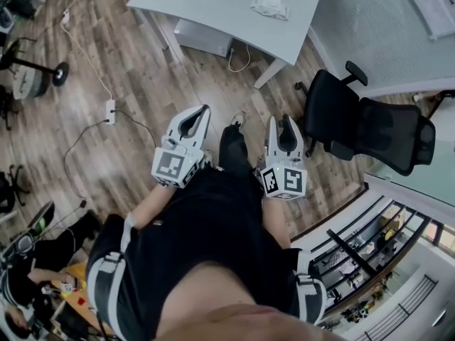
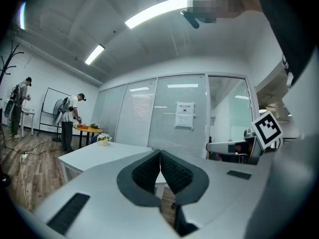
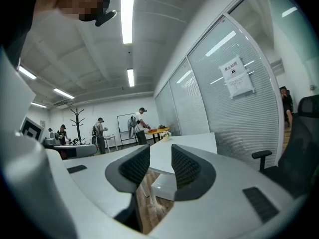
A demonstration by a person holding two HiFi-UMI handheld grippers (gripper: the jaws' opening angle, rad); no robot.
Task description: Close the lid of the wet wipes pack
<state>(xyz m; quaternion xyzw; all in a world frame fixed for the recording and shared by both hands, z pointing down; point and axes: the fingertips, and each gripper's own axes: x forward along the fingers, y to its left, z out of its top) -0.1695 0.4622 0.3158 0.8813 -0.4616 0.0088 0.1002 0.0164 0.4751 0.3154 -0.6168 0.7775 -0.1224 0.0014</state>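
A small white crumpled-looking object [image 1: 270,6] lies on the white table [image 1: 213,6] ahead of me. I cannot tell whether it is the wet wipes pack, and no lid shows. Both grippers hang close to my body over the wood floor, well short of the table and pointing toward it. My left gripper [image 1: 204,109] [image 2: 160,152] is shut, pads touching at the tips with nothing between them. My right gripper [image 1: 288,119] [image 3: 160,147] is open, with a clear empty gap between its pads. In both gripper views the table [image 2: 99,156] [image 3: 184,146] shows beyond the jaws.
A black office chair [image 1: 370,126] [image 3: 304,133] stands at the right, close to my right gripper. A power strip with its cable [image 1: 110,110] lies on the floor at the left. A drawer unit [image 1: 202,38] sits under the table. People [image 2: 67,121] stand at far tables by a glass partition [image 2: 179,118].
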